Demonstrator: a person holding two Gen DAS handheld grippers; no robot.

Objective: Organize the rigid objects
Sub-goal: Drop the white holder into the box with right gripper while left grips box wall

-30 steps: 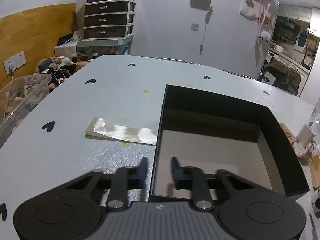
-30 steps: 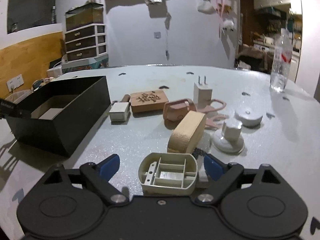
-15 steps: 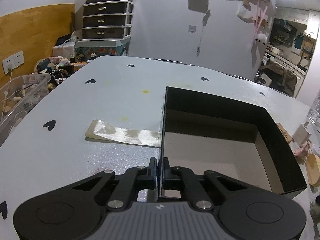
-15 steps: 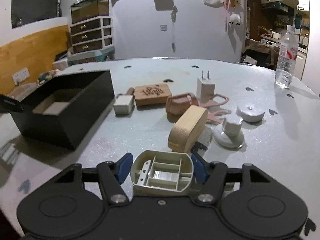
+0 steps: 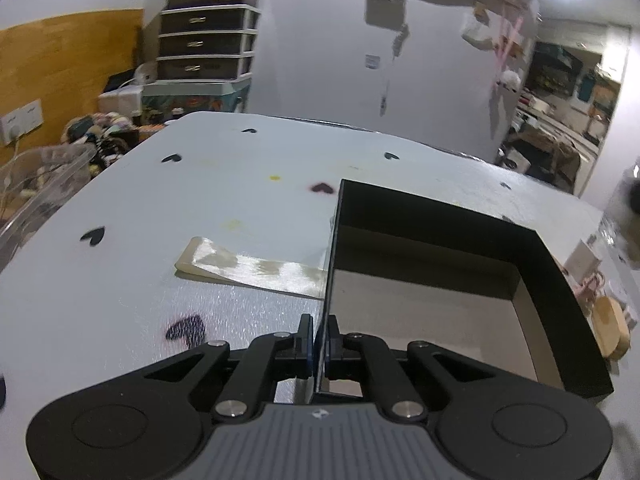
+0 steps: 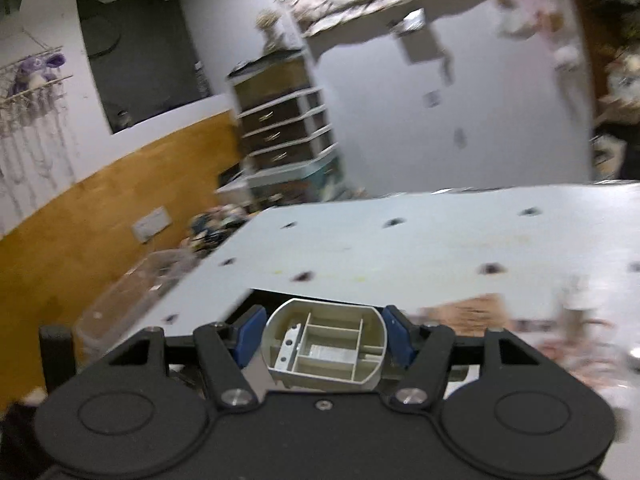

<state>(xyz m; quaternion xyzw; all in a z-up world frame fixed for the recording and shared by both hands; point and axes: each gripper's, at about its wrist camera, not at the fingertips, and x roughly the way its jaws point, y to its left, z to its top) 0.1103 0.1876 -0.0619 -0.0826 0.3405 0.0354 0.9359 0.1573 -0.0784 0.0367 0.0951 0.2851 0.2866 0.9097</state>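
The left tool (image 5: 319, 340) pinches the black box (image 5: 560, 280) by its near wall; the right tool (image 6: 323, 340) clamps a grey plastic insert (image 6: 324, 350) above the box.

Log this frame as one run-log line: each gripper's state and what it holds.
left gripper: shut on black open box wall | right gripper: shut on grey ribbed plastic shell, raised | box: no contents visible

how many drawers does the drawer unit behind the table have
3 in the left wrist view, stacked: top drawer, middle drawer, bottom drawer. Any lower ones would be hidden by clutter.
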